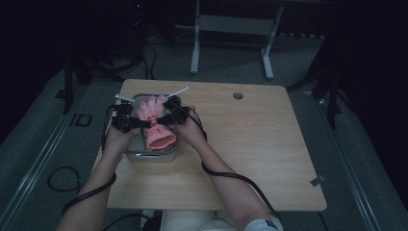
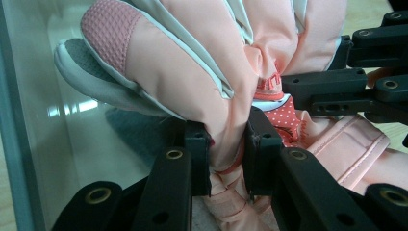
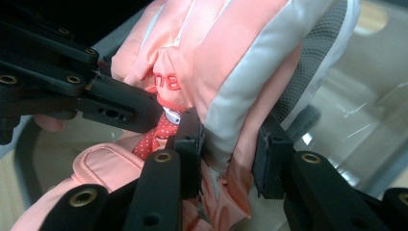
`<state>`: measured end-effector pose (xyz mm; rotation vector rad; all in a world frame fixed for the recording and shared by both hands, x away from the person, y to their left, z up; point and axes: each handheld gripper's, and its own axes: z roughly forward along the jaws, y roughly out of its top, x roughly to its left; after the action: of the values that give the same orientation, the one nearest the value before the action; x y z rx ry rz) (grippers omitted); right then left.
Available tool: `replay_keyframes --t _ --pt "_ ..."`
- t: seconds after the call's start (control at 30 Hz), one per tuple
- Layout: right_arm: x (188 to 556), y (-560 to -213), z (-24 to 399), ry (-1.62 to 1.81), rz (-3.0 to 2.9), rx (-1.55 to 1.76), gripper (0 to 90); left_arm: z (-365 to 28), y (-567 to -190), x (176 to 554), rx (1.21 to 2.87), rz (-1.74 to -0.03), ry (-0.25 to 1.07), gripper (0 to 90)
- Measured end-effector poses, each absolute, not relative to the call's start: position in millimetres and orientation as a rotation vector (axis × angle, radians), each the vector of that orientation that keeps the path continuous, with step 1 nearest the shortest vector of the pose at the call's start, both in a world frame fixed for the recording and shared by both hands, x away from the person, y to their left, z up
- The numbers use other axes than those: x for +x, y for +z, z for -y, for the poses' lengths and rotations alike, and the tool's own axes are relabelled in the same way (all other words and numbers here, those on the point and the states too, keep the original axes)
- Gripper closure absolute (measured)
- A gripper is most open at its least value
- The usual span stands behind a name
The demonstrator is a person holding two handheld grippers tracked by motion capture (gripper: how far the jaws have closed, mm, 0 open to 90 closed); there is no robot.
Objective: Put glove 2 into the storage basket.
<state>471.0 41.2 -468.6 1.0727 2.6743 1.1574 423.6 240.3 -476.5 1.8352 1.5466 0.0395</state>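
A padded pink and white glove (image 1: 152,108) hangs fingers-up over a metal tray (image 1: 151,157) at the table's left. My left gripper (image 1: 144,123) comes in from the left and is shut on the glove (image 2: 192,72) at its bunched wrist, with both pads pressing the fabric. My right gripper (image 1: 162,118) comes in from the right and is shut on the same glove (image 3: 231,62) a little higher. A pink cuff (image 1: 161,138) lies lower in the tray; I cannot tell whether it belongs to this glove or a second one.
The tray's shiny wall (image 2: 29,144) stands close beside the glove's fingers. The wooden table (image 1: 250,144) has a round cable hole (image 1: 237,96) at the back. Cables trail from both grippers off the front edge.
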Motion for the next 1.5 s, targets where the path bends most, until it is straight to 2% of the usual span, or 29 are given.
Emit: replay_keyframes --t 0.27,0.37,0.47,0.57,0.6,0.63,0.77,1.2,1.27,1.33,1.43,1.5 --pt "477 -480 -48 1.11 -2.727 1.088 66.4 -244 -487 424 1.832 -1.575 0.015 72.7" --pt "479 -483 -48 1.11 -2.734 1.097 65.1 -243 -489 425 1.823 -1.606 0.021 65.5" --pt "481 -482 -49 1.095 -2.731 1.106 61.1 -239 -488 424 1.849 -1.616 0.108 55.4" --pt "485 -483 -47 1.08 -2.713 1.117 53.2 -239 -488 425 1.844 -1.617 0.134 51.2" --pt "485 -483 -47 1.08 -2.713 1.117 53.2 -239 -488 425 1.844 -1.617 0.134 48.9" --pt "489 -485 -44 1.081 -2.707 1.134 47.5 -238 -488 425 1.85 -1.624 0.147 47.4" --pt "492 -487 -44 1.078 -2.707 1.127 41.8 -238 -487 426 1.862 -1.643 0.191 40.3" --pt "498 -469 -32 1.18 -2.699 1.173 37.0 -240 -477 422 1.808 -1.607 0.239 34.6" --pt "496 -463 -30 1.214 -2.679 1.157 32.6 -242 -472 420 1.797 -1.591 0.242 34.1" --pt "496 -462 -29 1.222 -2.673 1.157 32.4 -242 -468 418 1.789 -1.584 0.26 33.1" --pt "496 -459 -27 1.244 -2.661 1.161 31.3 -242 -465 417 1.773 -1.571 0.256 29.8" --pt "495 -456 -25 1.258 -2.657 1.153 29.5 -242 -462 415 1.764 -1.536 0.259 24.2"
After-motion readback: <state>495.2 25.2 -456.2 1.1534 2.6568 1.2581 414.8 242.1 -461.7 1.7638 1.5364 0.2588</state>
